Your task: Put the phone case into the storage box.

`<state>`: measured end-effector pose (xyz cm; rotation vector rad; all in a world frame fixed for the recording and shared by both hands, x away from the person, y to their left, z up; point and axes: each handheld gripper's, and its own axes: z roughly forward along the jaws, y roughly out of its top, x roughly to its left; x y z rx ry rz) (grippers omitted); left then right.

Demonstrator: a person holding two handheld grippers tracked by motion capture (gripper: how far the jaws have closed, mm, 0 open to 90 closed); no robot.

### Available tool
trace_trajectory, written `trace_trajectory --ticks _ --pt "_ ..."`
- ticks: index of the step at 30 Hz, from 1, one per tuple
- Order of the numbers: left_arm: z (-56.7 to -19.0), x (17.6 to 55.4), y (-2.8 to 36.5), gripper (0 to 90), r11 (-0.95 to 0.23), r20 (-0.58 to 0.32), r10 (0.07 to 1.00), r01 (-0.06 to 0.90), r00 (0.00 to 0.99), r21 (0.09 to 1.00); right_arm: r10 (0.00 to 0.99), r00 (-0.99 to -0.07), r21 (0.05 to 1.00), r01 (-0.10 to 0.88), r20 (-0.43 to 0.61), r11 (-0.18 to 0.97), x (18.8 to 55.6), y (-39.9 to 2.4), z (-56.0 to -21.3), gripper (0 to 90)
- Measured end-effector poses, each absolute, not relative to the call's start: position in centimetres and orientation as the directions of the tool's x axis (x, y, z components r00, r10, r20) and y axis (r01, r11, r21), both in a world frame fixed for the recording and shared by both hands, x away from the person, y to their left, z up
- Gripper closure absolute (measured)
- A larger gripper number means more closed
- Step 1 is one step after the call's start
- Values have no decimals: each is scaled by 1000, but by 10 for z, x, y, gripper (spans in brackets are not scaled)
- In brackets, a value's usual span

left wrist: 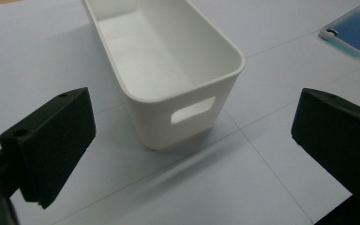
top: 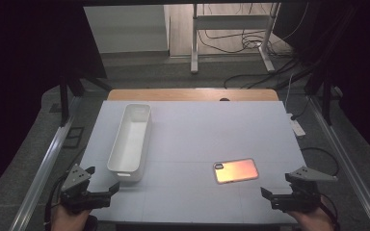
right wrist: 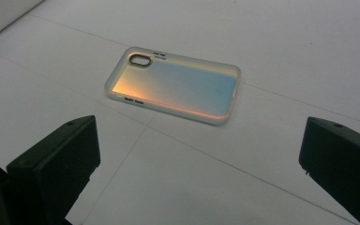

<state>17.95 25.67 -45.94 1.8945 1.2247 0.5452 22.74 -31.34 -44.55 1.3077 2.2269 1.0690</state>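
A long white bin (top: 130, 140) stands lengthwise on the left half of the white table (top: 197, 130); it is empty, and its near end has a handle slot (left wrist: 193, 110). An iridescent phone case (top: 236, 170) lies flat on the right half, camera cutout to the left. My left gripper (top: 102, 180) hovers at the near left corner, open, jaws wide and bare, aimed at the bin (left wrist: 168, 65). My right gripper (top: 275, 186) hovers at the near right corner, open with nothing in it, and the case (right wrist: 173, 85) lies a short way ahead of its jaws.
A wooden strip (top: 192, 94) edges the table's far side. Metal rails (top: 43, 168) run along both sides. Beyond stand a metal frame (top: 231, 38) and loose cables on the floor. A small white device (top: 297, 127) lies off the table's right edge.
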Motion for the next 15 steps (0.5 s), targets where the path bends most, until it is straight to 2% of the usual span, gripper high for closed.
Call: trace_trajectory --ticks 15 --pt "-459 177 256 14 -226 -57 890 546 452 807 842 -532 743 599 90 299 230 -312 -446 0"
